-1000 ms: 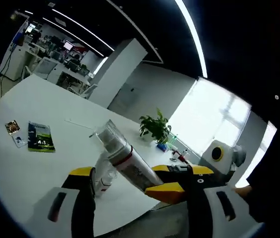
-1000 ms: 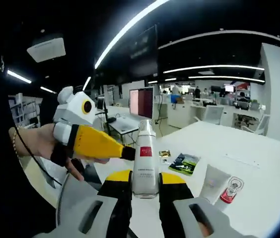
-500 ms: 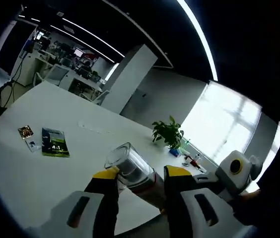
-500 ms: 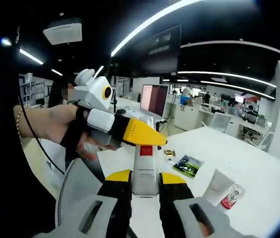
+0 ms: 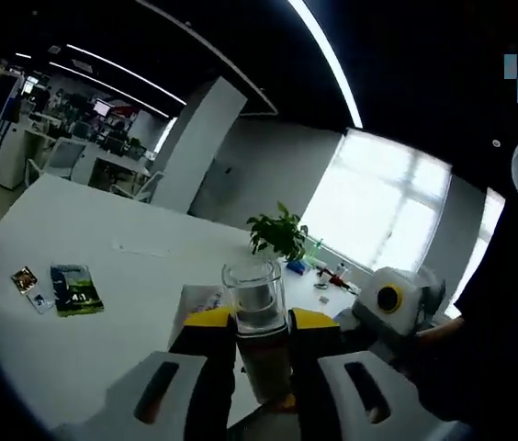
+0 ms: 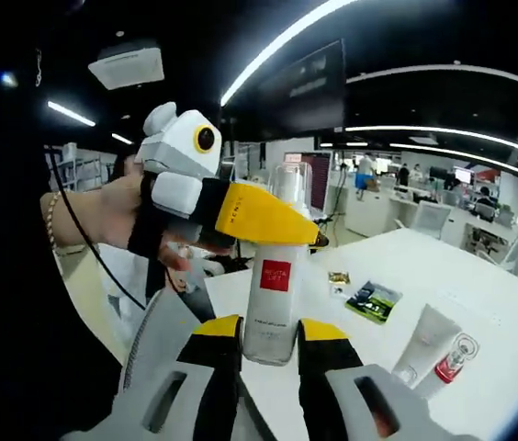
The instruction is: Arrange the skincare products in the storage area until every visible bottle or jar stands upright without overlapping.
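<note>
Presently 1 tall white bottle (image 6: 273, 285) with a red label and a clear cap is held between both tools at once. In the right gripper view the right tool (image 6: 269, 329) is seen pinching the bottle's lower body, the jaws pressed against its 2 sides. The left tool (image 6: 309, 237) is seen reaching in from the left of that view, its yellow jaws closed on the neck just below the cap.

In the left gripper view the left tool (image 5: 259, 322) is seen clamped on the same bottle (image 5: 261, 354) under the clear cap (image 5: 253, 287). The bottle's long axis is judged near upright, running from the right tool at the base to the left tool at the top. The base appears lifted above the white desk (image 6: 498, 322); contact cannot be confirmed.

A white tube with a red cap (image 6: 438, 344) is noted lying tilted on the desk to the right of the right tool, well apart from the bottle. The right tool is nearer to it.
</note>
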